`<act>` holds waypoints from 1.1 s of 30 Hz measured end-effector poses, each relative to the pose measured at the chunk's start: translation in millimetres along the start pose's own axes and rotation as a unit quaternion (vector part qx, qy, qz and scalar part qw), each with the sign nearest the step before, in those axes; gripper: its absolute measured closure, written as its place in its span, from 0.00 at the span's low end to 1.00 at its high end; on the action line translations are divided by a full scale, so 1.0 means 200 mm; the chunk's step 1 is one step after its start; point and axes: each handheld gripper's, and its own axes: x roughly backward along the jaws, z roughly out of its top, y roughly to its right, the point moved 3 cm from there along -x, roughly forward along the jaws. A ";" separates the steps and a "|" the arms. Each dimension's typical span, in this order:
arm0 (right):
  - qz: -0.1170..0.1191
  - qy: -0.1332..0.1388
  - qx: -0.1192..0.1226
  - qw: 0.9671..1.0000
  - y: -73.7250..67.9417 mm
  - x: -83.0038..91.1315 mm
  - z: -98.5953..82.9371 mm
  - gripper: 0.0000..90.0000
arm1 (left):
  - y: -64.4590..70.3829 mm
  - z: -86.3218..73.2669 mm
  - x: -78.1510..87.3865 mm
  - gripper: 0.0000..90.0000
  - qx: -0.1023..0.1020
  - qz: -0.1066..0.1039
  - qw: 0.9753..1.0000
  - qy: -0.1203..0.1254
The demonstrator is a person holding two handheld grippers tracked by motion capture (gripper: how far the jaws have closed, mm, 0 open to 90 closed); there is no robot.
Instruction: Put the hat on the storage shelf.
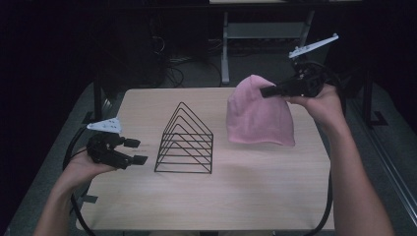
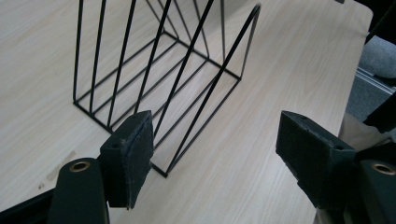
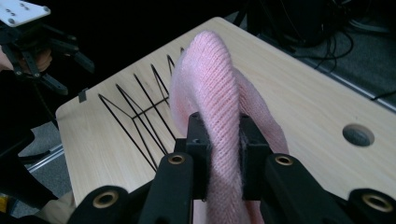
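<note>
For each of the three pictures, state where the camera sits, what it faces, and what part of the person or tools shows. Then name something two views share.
High view: above the person's side, facing forward and down on the table; both forearms, left gripper, right gripper.
Left gripper view: on that gripper, facing the wire rack; open jaws.
Right gripper view: on that gripper, facing the pink hat; jaws clamped.
Shared: the rack.

The knitted hat [image 1: 259, 113] is soft pink with fine ribbed lines; the wire rack [image 1: 186, 142] is black; the surface [image 1: 255, 187] is pale wood with light grain; each hand-held gripper [image 1: 136, 151] has black jaws.
</note>
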 end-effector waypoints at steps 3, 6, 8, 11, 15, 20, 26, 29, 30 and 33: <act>0.004 0.004 0.015 1.000 -0.05 0.00 0.08 0.87 | 0.00 0.06 0.02 0.31 -0.005 -0.005 1.000 0.002; 0.007 0.005 0.019 1.000 -0.07 0.00 0.11 0.87 | 0.02 0.11 0.03 0.31 -0.014 -0.007 1.000 -0.001; 0.009 0.004 0.030 0.999 -0.10 0.00 0.15 0.87 | 0.02 0.14 0.04 0.31 -0.021 -0.005 1.000 -0.001; 0.015 0.005 0.044 0.999 -0.15 -0.01 0.23 0.87 | 0.02 0.18 0.05 0.31 -0.023 -0.004 1.000 0.000; 0.019 0.010 0.050 0.998 -0.18 -0.01 0.28 0.87 | 0.02 0.22 0.06 0.31 -0.021 -0.016 1.000 0.008; 0.032 0.017 0.064 0.997 -0.25 -0.03 0.36 0.87 | 0.03 0.27 0.07 0.31 -0.032 -0.017 0.999 0.003; 0.040 0.017 0.083 0.996 -0.32 -0.07 0.44 0.87 | 0.03 0.31 0.08 0.31 -0.037 -0.020 0.999 0.002; 0.047 0.022 0.090 0.995 -0.35 -0.08 0.47 0.87 | 0.03 0.33 0.07 0.31 -0.038 -0.025 0.999 0.005; 0.049 0.023 0.093 0.994 -0.37 -0.09 0.48 0.87 | 0.03 0.33 0.07 0.31 -0.036 -0.026 0.999 0.006; 0.056 0.024 0.100 0.993 -0.39 -0.11 0.51 0.87 | 0.03 0.33 0.06 0.31 -0.034 -0.026 0.999 0.001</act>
